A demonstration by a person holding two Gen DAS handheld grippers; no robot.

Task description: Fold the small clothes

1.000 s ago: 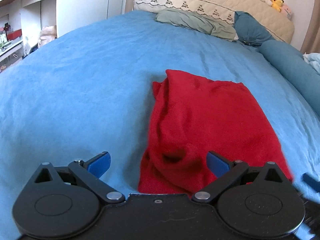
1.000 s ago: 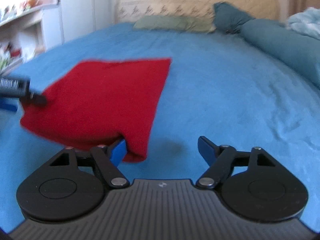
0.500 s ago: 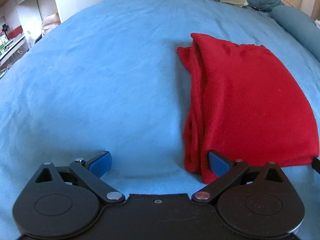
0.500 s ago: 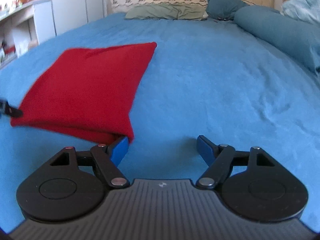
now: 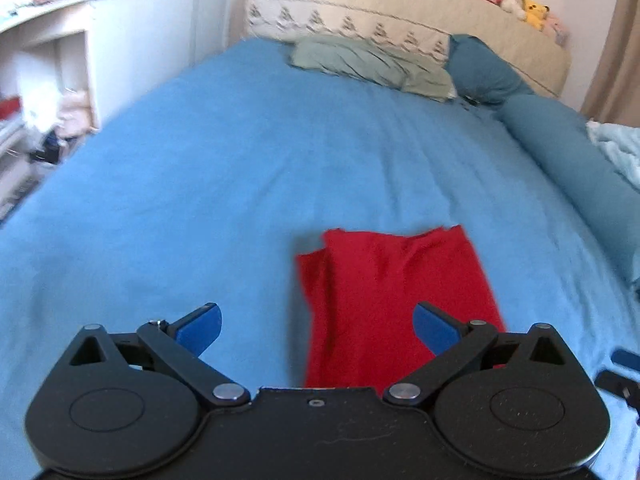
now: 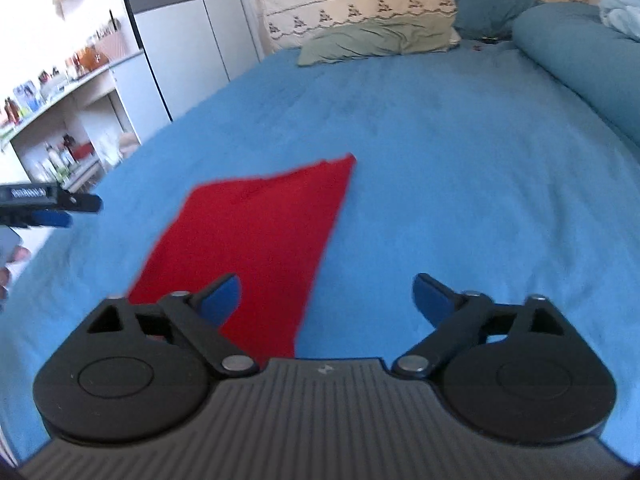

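Note:
A red folded garment lies flat on the blue bedspread. It also shows in the right wrist view. My left gripper is open and empty, held above the garment's near edge. My right gripper is open and empty, above the garment's near right corner. The left gripper's tip shows at the left edge of the right wrist view. The right gripper's tip shows at the lower right of the left wrist view.
A grey-green pillow, a dark teal pillow and a long teal bolster lie at the head and right side of the bed. A beige headboard carries plush toys. White shelves stand left of the bed.
Both grippers have lifted and pulled back from the garment, which now lies farther away and smaller. The views tilted up toward the headboard. Both stayed open.

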